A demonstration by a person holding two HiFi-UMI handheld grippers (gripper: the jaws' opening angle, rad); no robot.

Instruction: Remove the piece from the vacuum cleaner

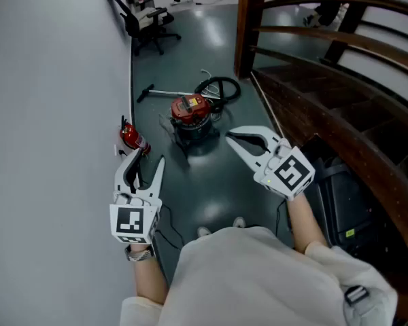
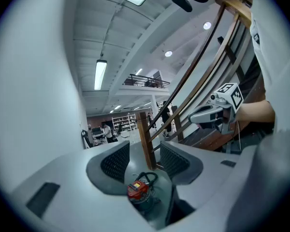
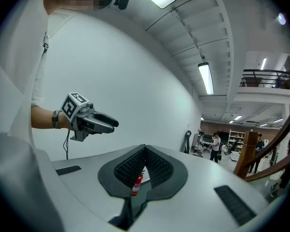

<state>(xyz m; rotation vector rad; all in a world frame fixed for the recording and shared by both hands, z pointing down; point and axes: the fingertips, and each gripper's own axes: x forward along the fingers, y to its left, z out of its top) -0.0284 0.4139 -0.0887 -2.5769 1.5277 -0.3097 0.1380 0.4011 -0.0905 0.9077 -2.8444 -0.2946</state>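
The vacuum cleaner (image 1: pixel 190 111) stands on the dark floor ahead of me, a red-topped canister with a black hose (image 1: pixel 219 87) coiled behind it and a metal wand (image 1: pixel 170 92) lying to its left. My left gripper (image 1: pixel 149 156) hangs open and empty, well short of the vacuum and to its left. Through its spread jaws the vacuum cleaner (image 2: pixel 137 190) shows far off. My right gripper (image 1: pixel 229 137) is shut on nothing, short of the vacuum and to its right. Each gripper is in the other's view: the right gripper (image 2: pixel 194 116) and the left gripper (image 3: pixel 114 123).
A red fire extinguisher (image 1: pixel 131 138) stands at the white wall on the left, also in the right gripper view as the extinguisher (image 3: pixel 135 185). A wooden post (image 1: pixel 249 26) and stair railing rise on the right. A black crate (image 1: pixel 347 202) sits near my right. Office chairs (image 1: pixel 149 26) stand farther back.
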